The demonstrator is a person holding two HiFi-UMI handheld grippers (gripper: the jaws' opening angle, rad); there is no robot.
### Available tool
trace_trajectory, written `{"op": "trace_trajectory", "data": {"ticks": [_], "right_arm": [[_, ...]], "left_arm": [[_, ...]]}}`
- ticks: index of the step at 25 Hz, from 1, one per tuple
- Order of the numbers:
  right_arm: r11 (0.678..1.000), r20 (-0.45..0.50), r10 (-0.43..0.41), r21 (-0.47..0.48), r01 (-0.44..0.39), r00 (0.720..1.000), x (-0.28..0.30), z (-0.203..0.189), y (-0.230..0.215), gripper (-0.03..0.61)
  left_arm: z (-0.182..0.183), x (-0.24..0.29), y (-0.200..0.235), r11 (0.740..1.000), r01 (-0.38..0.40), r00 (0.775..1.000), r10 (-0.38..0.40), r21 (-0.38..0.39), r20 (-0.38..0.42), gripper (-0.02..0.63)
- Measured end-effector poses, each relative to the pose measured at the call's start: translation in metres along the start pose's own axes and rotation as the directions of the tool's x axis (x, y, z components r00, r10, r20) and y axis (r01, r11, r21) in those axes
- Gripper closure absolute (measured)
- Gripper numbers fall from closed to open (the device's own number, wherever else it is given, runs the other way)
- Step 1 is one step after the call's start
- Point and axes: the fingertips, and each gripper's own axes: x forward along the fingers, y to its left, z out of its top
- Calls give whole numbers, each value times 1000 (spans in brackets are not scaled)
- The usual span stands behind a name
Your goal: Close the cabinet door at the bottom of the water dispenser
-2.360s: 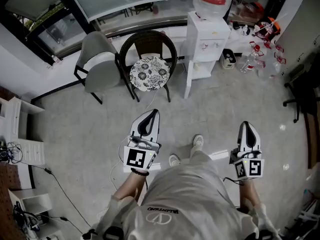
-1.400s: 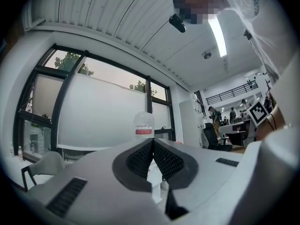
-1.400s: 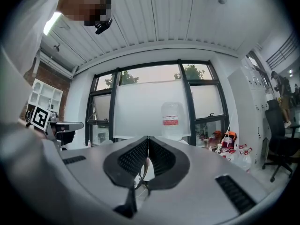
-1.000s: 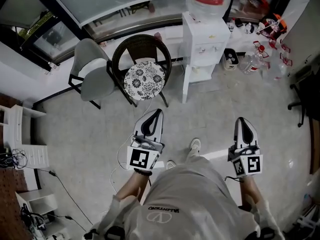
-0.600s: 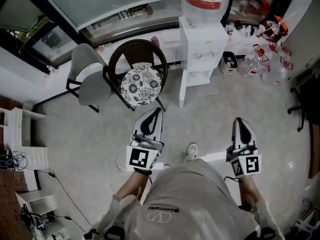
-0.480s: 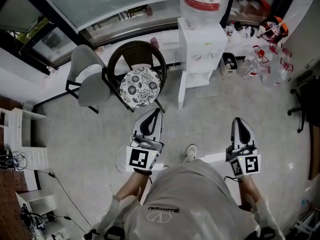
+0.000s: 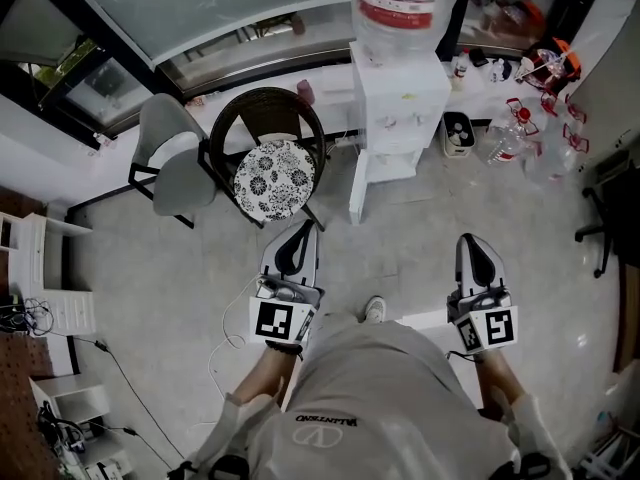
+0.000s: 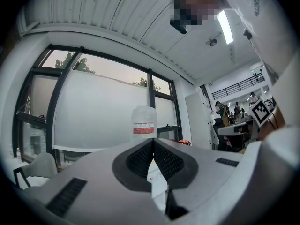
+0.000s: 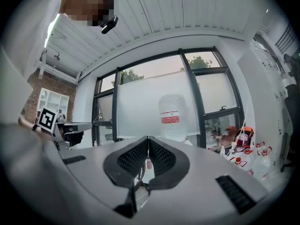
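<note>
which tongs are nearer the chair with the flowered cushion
Left. The left tongs sit just below the flowered cushion in the head view; the right tongs are well off to its right.

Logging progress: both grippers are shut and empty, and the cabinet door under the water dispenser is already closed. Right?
No: the cabinet door under the water dispenser stands open, as the head view shows. The rest holds.

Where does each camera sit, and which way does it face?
Head view: on the person's head, facing steeply down at the water dispenser and chair; shows torso, left gripper, right gripper.
Left gripper view: on that gripper, facing level along its shut jaws towards the bottle.
Right gripper view: likewise, along its shut jaws.
Shared: all three see the dispenser's bottle.
</note>
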Motion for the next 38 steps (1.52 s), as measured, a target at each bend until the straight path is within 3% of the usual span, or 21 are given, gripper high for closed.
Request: {"op": "trace_trajectory", "data": {"ticks": [12,21,24,27,32,38], "right_arm": [[1000,-6,16,17,-16,1000,20,-4,-6,561],[1000,-25,-3,11,3,1000,42,-4,-1,561],[1000,-28,-5,6,5,1000,57,-3,3,561],[1000,-37,-13,5,13,999,73,-4,8,561],[1000,-37,-19,-2,19,999,104,-5,19,561],[1000,-35,-19,-12,18,999,141,-6,35,561]], "left_arm": [[-8,5,11,1000,-26,1000,26,-2,-11,609],[-4,30,23,999,37,999,-37,3,2,609],[-8,38,29,998,57,998,-57,-2,-26,609],[-14,43,42,999,52,998,-52,-15,-30,609],[-15,57,73,998,34,999,-32,-50,37,609],[-27,68,103,996,65,998,-65,-67,16,609]]}}
